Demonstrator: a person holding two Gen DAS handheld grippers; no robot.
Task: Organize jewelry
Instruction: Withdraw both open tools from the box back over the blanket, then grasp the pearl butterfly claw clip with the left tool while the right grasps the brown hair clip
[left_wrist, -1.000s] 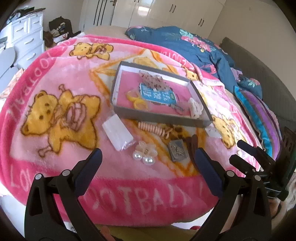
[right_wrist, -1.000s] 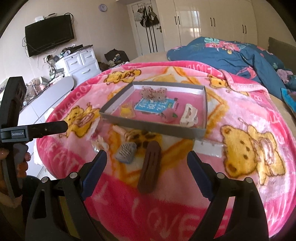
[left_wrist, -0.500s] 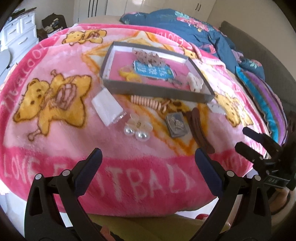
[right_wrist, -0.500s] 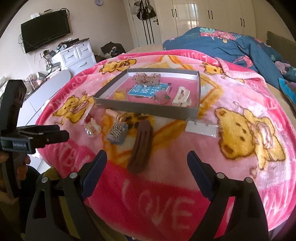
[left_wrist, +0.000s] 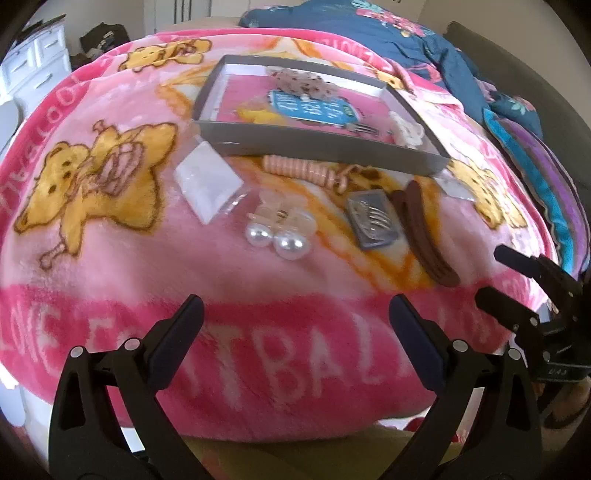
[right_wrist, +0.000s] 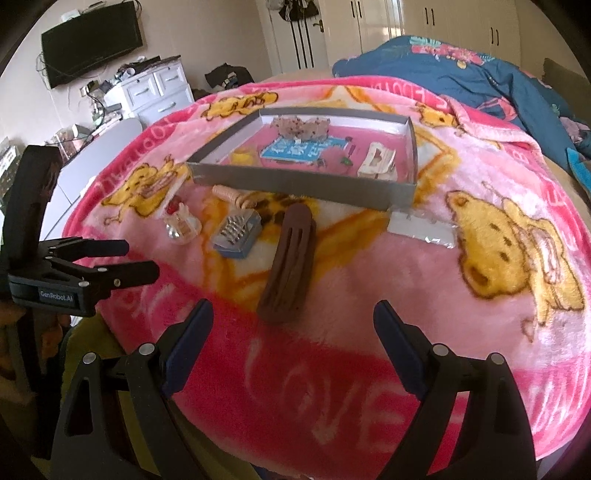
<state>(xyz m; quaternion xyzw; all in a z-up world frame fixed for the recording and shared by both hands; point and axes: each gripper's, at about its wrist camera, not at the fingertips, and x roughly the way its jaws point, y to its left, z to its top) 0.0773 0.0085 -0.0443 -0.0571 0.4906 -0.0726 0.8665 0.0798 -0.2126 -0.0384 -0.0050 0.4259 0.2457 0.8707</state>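
Brown hair clip (right_wrist: 289, 264) lies on pink blanket (right_wrist: 388, 295), just ahead of right gripper (right_wrist: 293, 325), between its fingertips' line and grey tray (right_wrist: 295, 186). Jaws wide, nothing between them. Pearl clip (left_wrist: 277, 230) ahead of left gripper (left_wrist: 295, 317), also wide and empty. Silver comb clip (left_wrist: 373, 219) beside brown clip; coiled hair tie (left_wrist: 301, 170) against tray wall.
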